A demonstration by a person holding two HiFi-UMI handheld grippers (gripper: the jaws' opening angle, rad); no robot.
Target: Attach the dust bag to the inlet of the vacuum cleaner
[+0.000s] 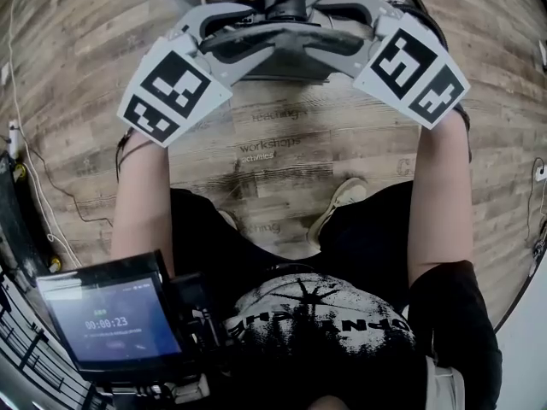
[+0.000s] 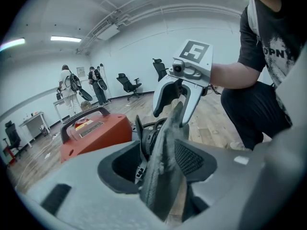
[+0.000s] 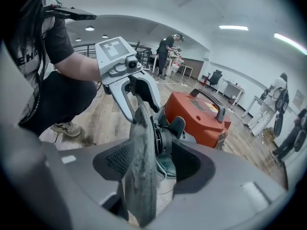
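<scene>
Jaws of left gripper [image 2: 158, 166] released, wide apart; grey dust bag [image 2: 162, 186] edge-on between them, nearer one pad (clear gap at the other). Same at right gripper [image 3: 152, 166]. Bag just beside inlet [image 3: 164, 143] of orange vacuum cleaner [image 3: 201, 116].

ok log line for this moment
left gripper: open, dust bag between jaws | right gripper: open, same bag | vacuum cleaner: beyond bag
</scene>
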